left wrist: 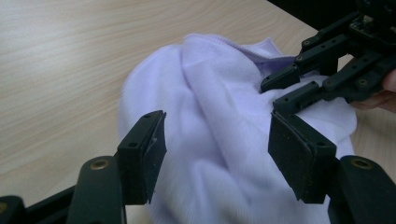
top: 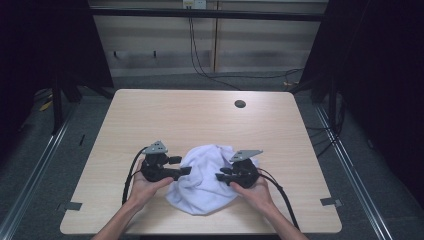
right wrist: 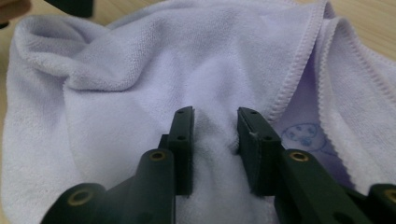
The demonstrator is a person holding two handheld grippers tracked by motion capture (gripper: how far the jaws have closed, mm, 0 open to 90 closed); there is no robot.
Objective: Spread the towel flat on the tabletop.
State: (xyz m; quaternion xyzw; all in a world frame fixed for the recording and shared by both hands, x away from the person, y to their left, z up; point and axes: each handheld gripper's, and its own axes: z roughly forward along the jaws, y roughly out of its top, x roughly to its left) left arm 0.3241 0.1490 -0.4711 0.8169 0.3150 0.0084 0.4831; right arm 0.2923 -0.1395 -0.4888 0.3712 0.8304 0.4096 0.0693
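Right tongs (right wrist: 215,140) sit closest to their own camera: jaws narrowed to a small gap with a ridge of towel (right wrist: 154,70) bunched between the pads; pinch looks partial, can't confirm it's fully clamped. Left tongs (left wrist: 217,154) are wide open, jaws straddling the towel's other side, nothing held. In the high view the towel (top: 202,187) lies crumpled in a mound near the table's (top: 200,117) front edge, roughly centred, with the left tongs (top: 181,171) at its left side and the right tongs (top: 220,176) at its right, a hand behind each. Risks, as I judge them: right pinch has a shallow bite on a soft fold, so a pull could let the pile slip out, or it grabs several layers at once and the cloth lifts as a lump instead of opening. Left jaws closing where they are would catch mid-panel bulk, not an edge. Material: white to pale lilac terry, short fuzzy nap, limp, with a stitched hem running along the border and a faint blue print near the hem. Table is pale wood-grain laminate, smooth, low friction, so the towel will drag easily. Pads look flat, black, rubbery.
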